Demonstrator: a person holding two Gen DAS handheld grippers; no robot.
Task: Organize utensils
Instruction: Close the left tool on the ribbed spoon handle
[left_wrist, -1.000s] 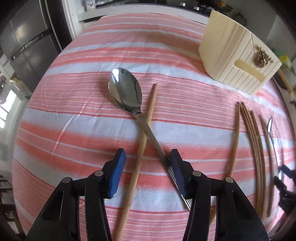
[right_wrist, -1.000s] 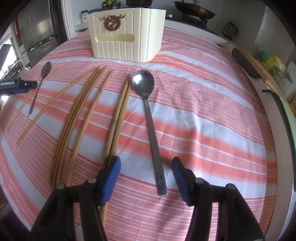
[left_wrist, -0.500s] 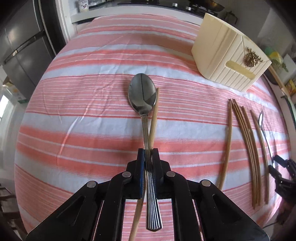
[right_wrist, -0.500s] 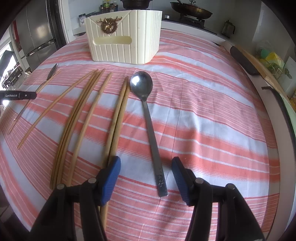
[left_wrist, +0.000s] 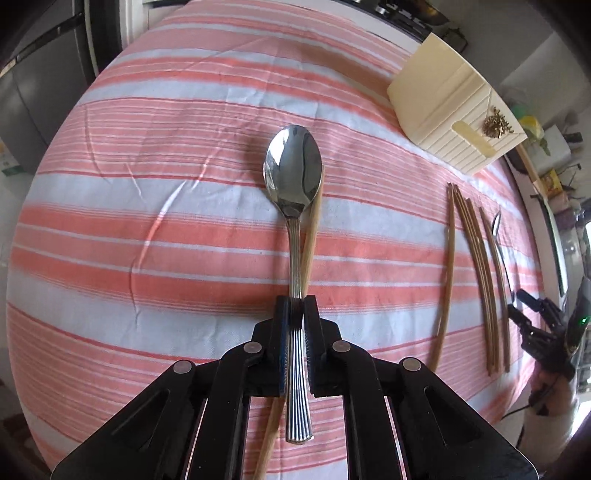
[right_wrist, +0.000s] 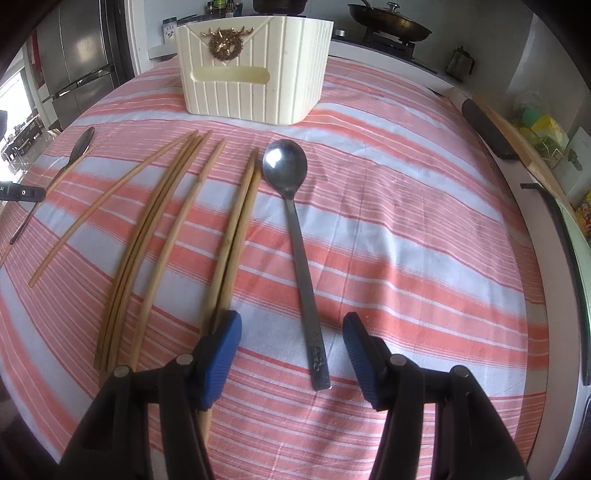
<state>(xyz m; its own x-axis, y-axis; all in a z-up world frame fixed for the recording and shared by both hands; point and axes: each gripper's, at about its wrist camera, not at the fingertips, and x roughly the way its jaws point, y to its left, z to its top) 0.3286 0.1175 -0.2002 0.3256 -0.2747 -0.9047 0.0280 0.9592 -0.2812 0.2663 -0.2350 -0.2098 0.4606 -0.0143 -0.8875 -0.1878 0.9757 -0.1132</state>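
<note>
Spoon (left_wrist: 293, 173) lay gripped by its ribbed handle in the clenched left gripper (left_wrist: 295, 310), its long axis running straight ahead from the jaws, bowl farthest, over one chopstick (left_wrist: 309, 240). Cream box (left_wrist: 454, 129) stood ahead to the right. The right gripper (right_wrist: 291, 354) hung released around a second spoon (right_wrist: 295, 206) on the striped cloth (right_wrist: 406, 221). Two spoons; seven chopsticks, as best I could count.

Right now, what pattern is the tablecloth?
The tablecloth has coral-pink and white stripes; clearest in the right wrist view.
</note>
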